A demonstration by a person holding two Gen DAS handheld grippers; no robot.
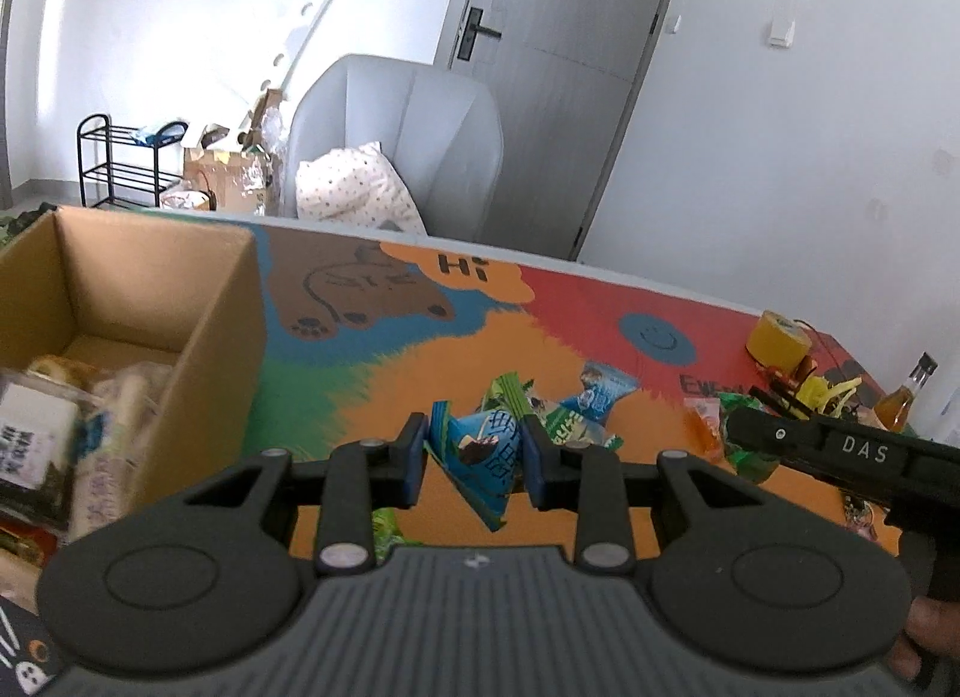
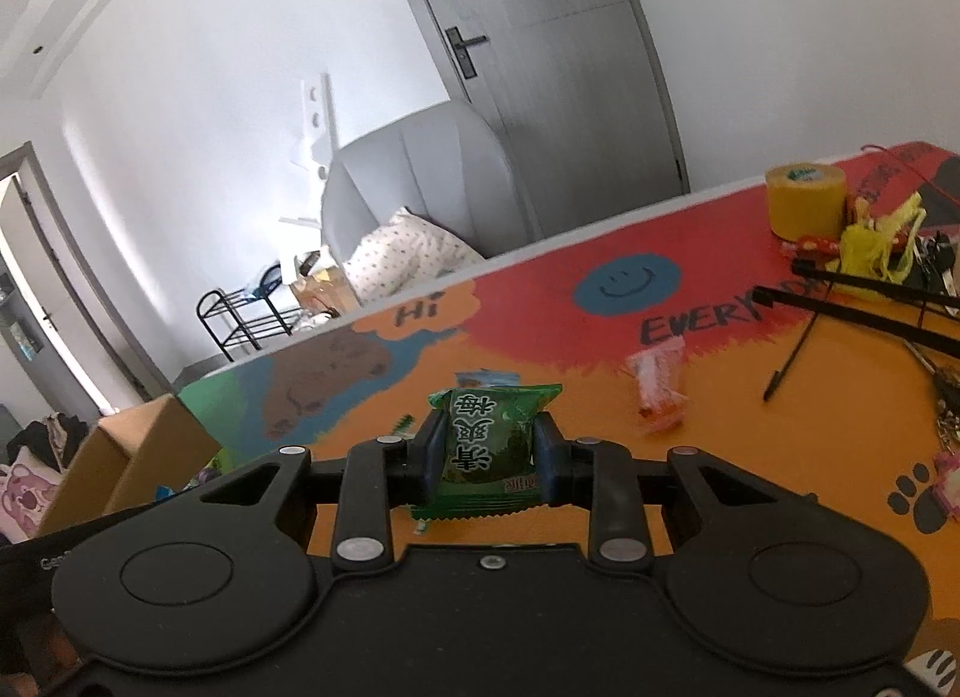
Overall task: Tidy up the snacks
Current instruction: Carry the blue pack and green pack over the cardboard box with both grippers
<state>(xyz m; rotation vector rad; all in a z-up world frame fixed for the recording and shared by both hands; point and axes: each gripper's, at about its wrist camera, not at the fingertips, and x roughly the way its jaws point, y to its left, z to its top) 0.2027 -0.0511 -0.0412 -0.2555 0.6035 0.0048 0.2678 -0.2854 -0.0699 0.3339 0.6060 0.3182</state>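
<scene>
In the left wrist view the left gripper (image 1: 477, 460) fills the lower half of the frame, and its jaws are pinching a blue triangular snack packet (image 1: 480, 451) that hangs between the blue pads, its lower corner pointing toward the bottom of the frame. Behind it, at the centre of the frame, a small heap of snack packets (image 1: 576, 409) in green and blue wrappers lies on the bench (image 1: 420, 361), whose top is printed in orange, red, green and blue. An open cardboard box (image 1: 198, 313) takes up the left side of the frame, with wrapped snacks already inside its lower left corner. The right gripper's black body enters from the right edge, over an orange packet (image 1: 703, 427).

In the right wrist view the right gripper (image 2: 487, 457) has its jaws pressed against a green snack packet (image 2: 489, 439), held upright between the pads at the lower centre of the frame. The orange packet (image 2: 657, 385) lies flat on the bench, right of centre. A yellow tape roll (image 2: 807, 199) stands at the upper right, near a pen (image 2: 789, 361) and yellow clutter. The cardboard box shows at the left edge.
</scene>
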